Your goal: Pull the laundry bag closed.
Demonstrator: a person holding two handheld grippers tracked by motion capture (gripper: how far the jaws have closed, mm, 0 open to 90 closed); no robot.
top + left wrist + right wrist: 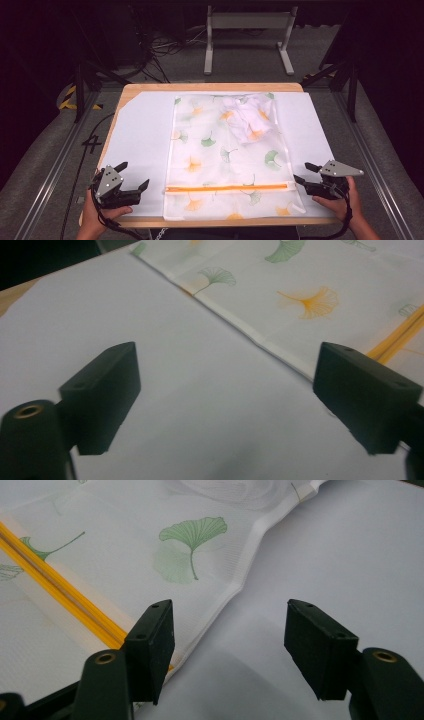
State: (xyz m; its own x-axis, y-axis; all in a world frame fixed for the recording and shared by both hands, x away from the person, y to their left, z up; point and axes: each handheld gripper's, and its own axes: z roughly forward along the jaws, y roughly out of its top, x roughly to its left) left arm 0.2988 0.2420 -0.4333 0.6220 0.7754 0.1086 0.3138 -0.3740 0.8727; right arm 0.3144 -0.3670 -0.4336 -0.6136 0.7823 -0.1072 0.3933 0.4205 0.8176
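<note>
- Mesh bag (225,160) printed with green and orange leaves lies flat on the white sheet (140,135) that covers the table (210,87), between the two grippers; its orange zipper (227,188) runs across the near end and looks closed
- a bundle of white cloth (248,119) sits inside, at the far right corner, bulging the mesh there
- it looks light, thin and floppy; likely to sag and fold when lifted by one point, with the bundle sliding toward the low side
- the mesh is probably easy to snag or stretch; the stitched hem (235,580) and the zipper tape seem the firmest places to pinch
- left gripper (131,178) rests on the sheet just left of the bag's near corner, jaws apart, nothing between them
- right gripper (304,173) sits at the zipper's right end, jaws spread and empty; one jaw is over the bag's edge, the other over bare sheet
- a hold at both near corners would likely keep it taut
</note>
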